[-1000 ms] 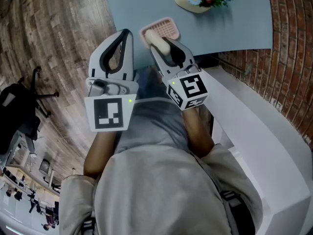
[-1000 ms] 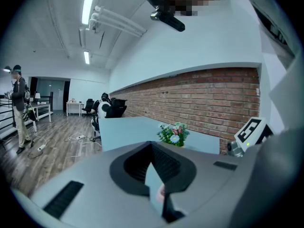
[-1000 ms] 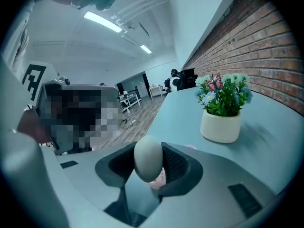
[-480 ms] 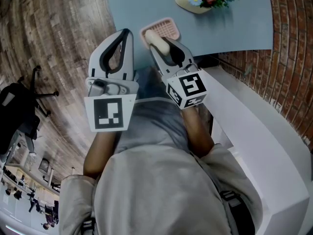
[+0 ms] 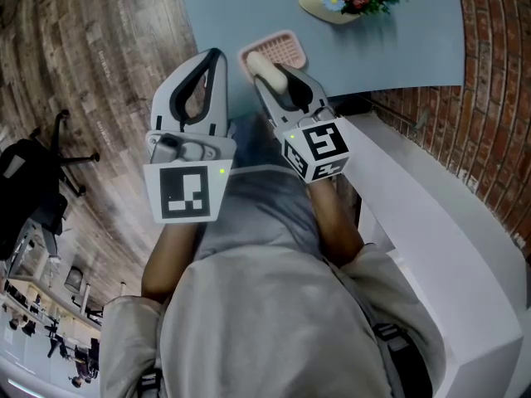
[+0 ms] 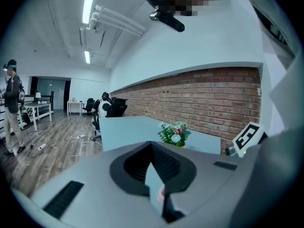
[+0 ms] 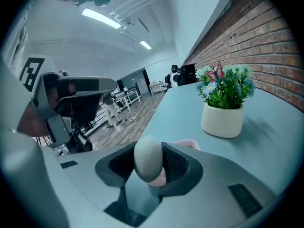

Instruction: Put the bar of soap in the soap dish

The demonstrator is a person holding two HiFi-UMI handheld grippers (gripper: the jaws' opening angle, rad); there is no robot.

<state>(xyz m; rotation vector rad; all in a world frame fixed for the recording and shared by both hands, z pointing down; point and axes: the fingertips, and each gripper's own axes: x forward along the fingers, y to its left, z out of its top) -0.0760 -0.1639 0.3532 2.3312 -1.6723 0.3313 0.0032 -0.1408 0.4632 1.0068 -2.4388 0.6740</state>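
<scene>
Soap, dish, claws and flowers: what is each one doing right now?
Bar of soap: held in the right claw, not in the soap dish.
Right claw: shut on the bar of soap.
Left claw: shut, empty.
Soap dish: on the table, empty.
Flower pot: upright on the table.

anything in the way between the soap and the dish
Nothing visible. The right gripper holds the bar of soap at the near edge of the soap dish; the flower pot stands farther back, off that path.
</scene>
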